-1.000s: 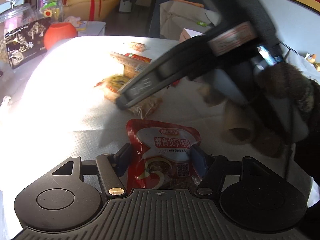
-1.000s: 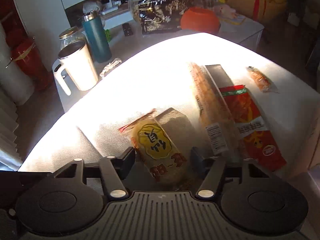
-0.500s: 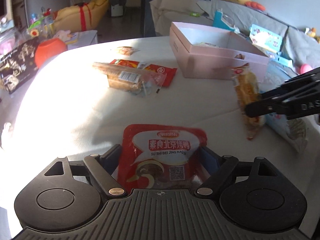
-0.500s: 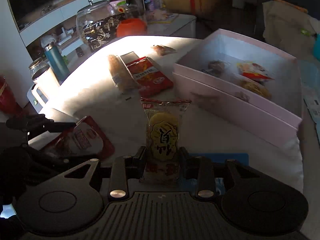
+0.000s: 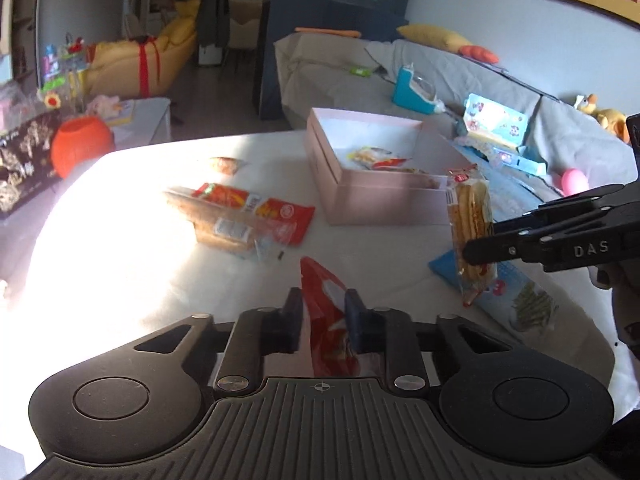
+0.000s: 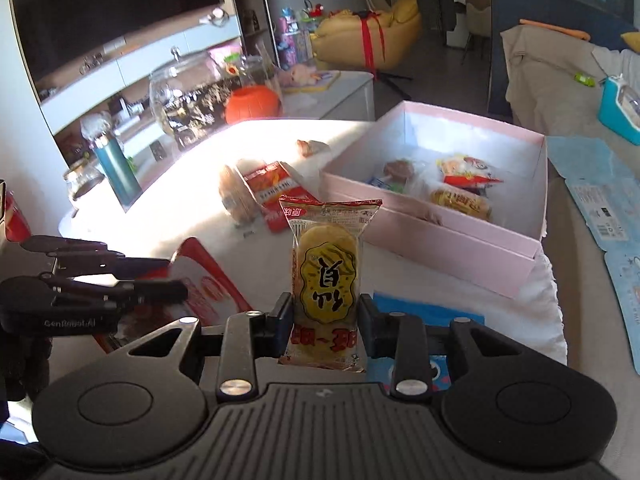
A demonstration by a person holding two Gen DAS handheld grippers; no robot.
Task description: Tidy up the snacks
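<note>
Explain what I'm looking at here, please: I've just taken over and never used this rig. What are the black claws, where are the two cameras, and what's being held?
No robot arm here: a person holds one two-finger gripper per hand, each with a fisheye camera looking along its fingers. The left gripper, seen from its own camera, is shut on a red snack pouch. The right gripper is shut on a yellow rice cracker pack; each gripper also shows in the other's view. On the white table sit an open pink box already containing snacks, a long biscuit pack beside a flat red packet, and a small wrapped snack.
</note>
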